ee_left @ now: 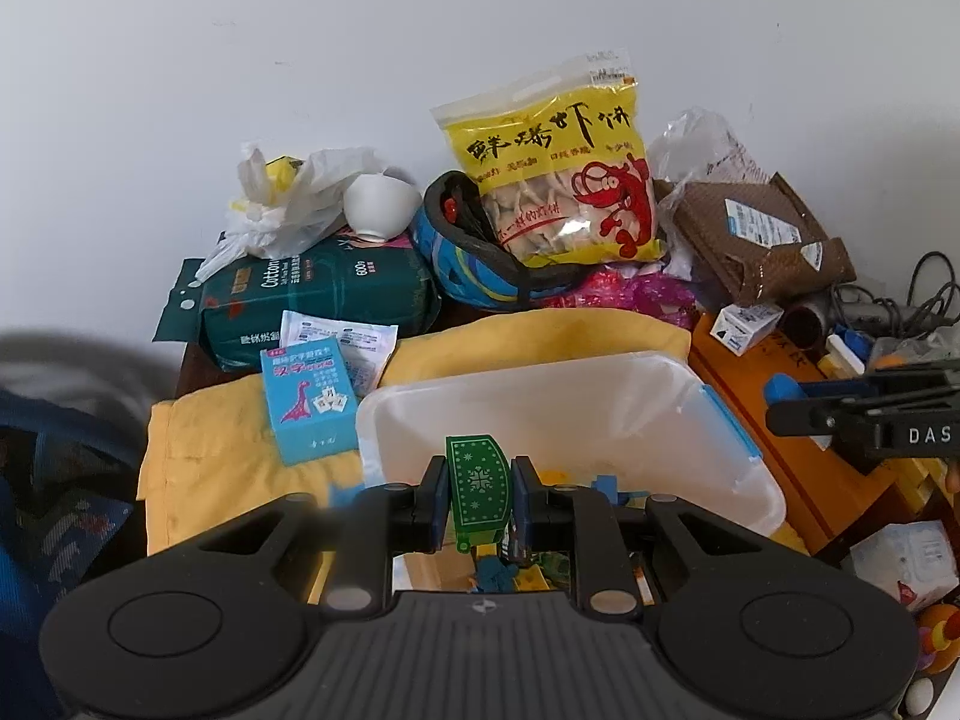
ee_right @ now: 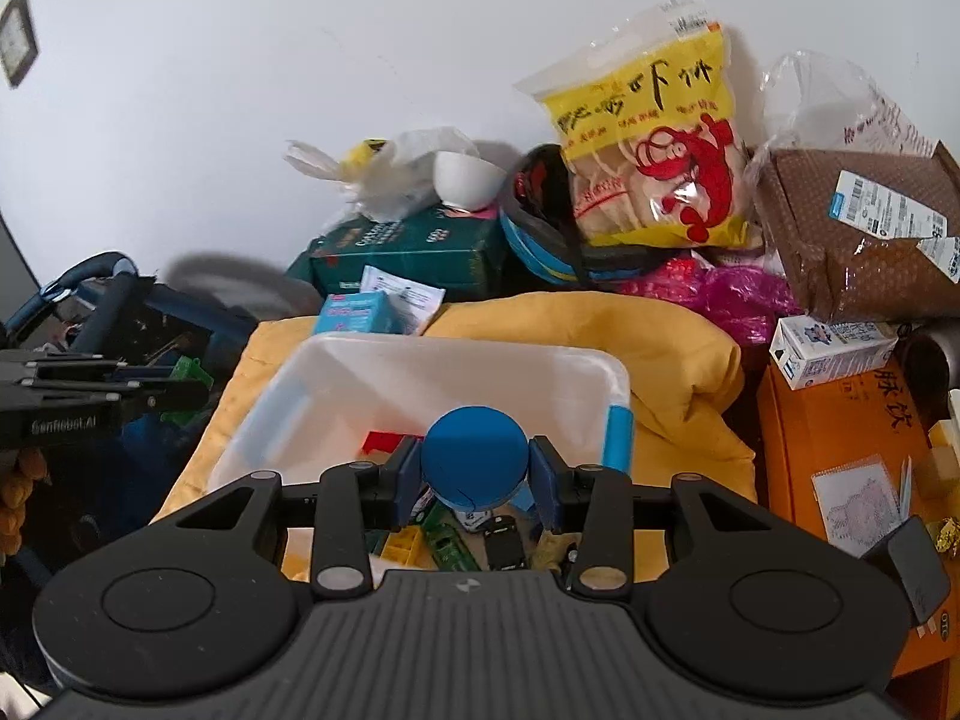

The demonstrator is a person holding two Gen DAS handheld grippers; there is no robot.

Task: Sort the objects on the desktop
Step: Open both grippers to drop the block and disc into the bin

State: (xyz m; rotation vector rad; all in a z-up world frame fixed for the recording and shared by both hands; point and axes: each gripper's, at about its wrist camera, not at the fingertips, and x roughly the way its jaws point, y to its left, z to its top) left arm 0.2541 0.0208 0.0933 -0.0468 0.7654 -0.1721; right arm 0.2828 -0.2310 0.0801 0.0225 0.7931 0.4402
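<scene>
Both grippers are loaded right now: the left gripper point(ee_left: 480, 489) is clamped tight on a green block point(ee_left: 480, 480) with a snowflake print, and the right gripper point(ee_right: 475, 468) is squeezing a round blue piece point(ee_right: 474, 456), looks like a toy with a dome top, can't say exactly what. Each one hangs over the near end of the white plastic bin point(ee_left: 708, 420) that sits on a yellow cloth point(ee_left: 204, 450). Through the gaps under the fingers you can see a jumble of small toys in the bin's near end, red, yellow, green and black bits, so my guess is the sorting is barely started or somewhere in the middle; hard to call whether these two pieces are coming out or going in. Plenty is left either way, because the desk behind is a mess: a yellow shrimp cracker bag point(ee_left: 558, 174) leaning on a blue helmet point(ee_left: 474, 264), a green cotton tissue pack point(ee_left: 318, 300) with a white bowl point(ee_left: 381, 204) on top, a light blue card box point(ee_left: 306, 402), a brown parcel point(ee_left: 756, 234) and an orange box point(ee_right: 840, 438) off to the right. None of that looks sorted.
</scene>
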